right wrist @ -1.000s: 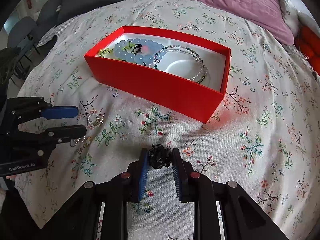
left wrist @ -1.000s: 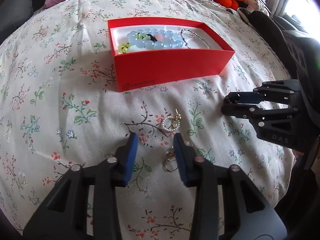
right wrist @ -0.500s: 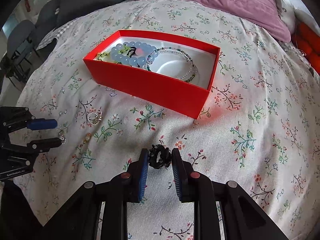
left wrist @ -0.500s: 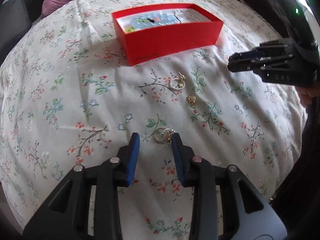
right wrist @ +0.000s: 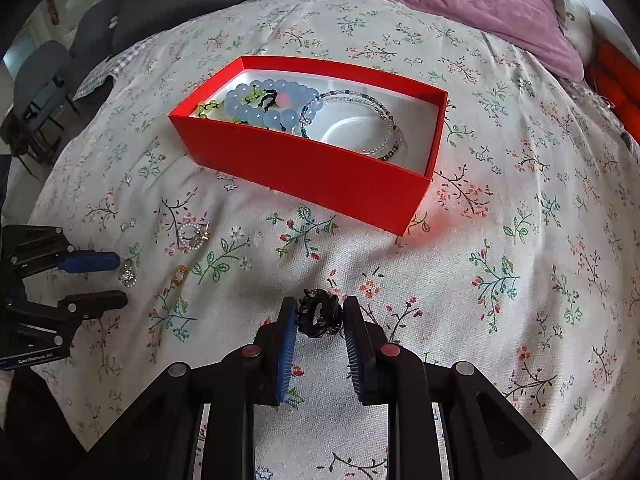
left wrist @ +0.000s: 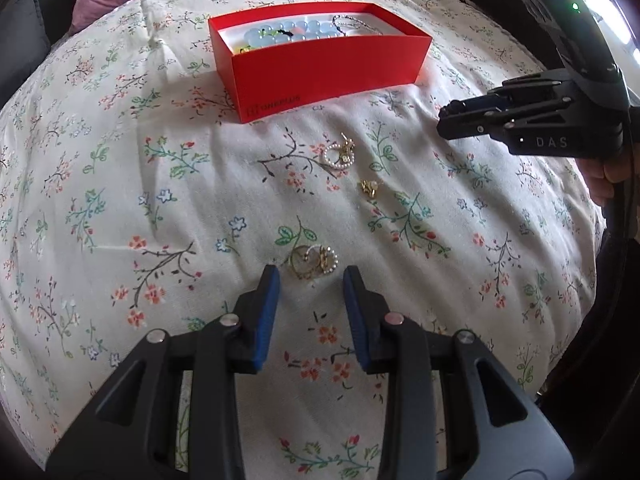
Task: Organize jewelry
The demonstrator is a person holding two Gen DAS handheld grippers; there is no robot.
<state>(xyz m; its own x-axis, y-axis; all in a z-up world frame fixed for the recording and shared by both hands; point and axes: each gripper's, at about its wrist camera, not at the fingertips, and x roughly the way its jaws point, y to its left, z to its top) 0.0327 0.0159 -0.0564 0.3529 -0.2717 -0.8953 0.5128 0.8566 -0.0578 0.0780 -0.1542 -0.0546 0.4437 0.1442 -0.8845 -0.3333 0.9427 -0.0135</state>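
With the right gripper (right wrist: 320,330) clenched on a black ring (right wrist: 319,316) and the left gripper (left wrist: 310,300) released just short of the gold rings (left wrist: 312,263), carrying the black ring far-left over the red box's (right wrist: 320,172) near wall before letting go looked soundest.

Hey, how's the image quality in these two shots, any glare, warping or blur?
Left wrist view: strong fisheye bulge on the floral bedspread, blown-out window glare at upper right. Right wrist view: same warping, dark vignette corners; the red box casts a reddish glow on the fabric.
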